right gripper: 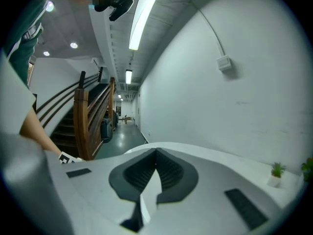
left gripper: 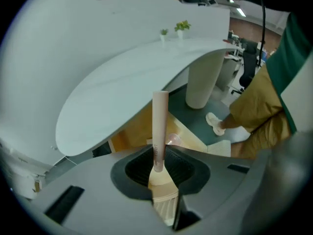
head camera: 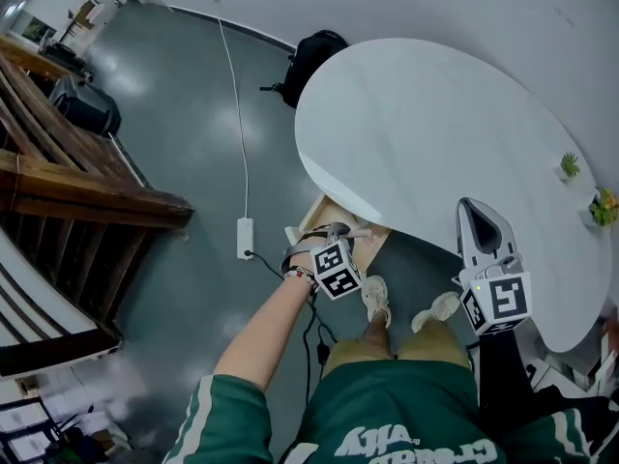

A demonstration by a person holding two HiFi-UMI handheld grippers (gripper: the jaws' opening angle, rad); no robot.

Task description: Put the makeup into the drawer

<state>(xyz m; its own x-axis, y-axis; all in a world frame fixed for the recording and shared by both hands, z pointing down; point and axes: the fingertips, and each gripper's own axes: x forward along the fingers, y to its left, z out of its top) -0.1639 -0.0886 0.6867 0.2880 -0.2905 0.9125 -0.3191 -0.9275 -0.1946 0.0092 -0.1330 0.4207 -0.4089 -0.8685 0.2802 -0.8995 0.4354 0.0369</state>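
Observation:
My left gripper (head camera: 340,234) hangs below the rim of the white oval table (head camera: 426,124), pointing steeply down over the open wooden drawer (head camera: 321,213). It is shut on a pale pink makeup stick (left gripper: 159,126), which stands up from between the pads (left gripper: 157,153). Below the stick in the left gripper view lie the drawer's light wood inside (left gripper: 139,129) and a small round pinkish item (left gripper: 172,140). My right gripper (head camera: 476,217) is held over the table's near edge, its jaws (right gripper: 156,153) shut with nothing in them.
Two small potted plants (head camera: 571,165) stand at the table's far right. A black backpack (head camera: 314,61) and a white power strip (head camera: 245,238) lie on the grey floor. A wooden staircase (head camera: 87,182) is at the left. The person's shoes (head camera: 375,298) stand by the drawer.

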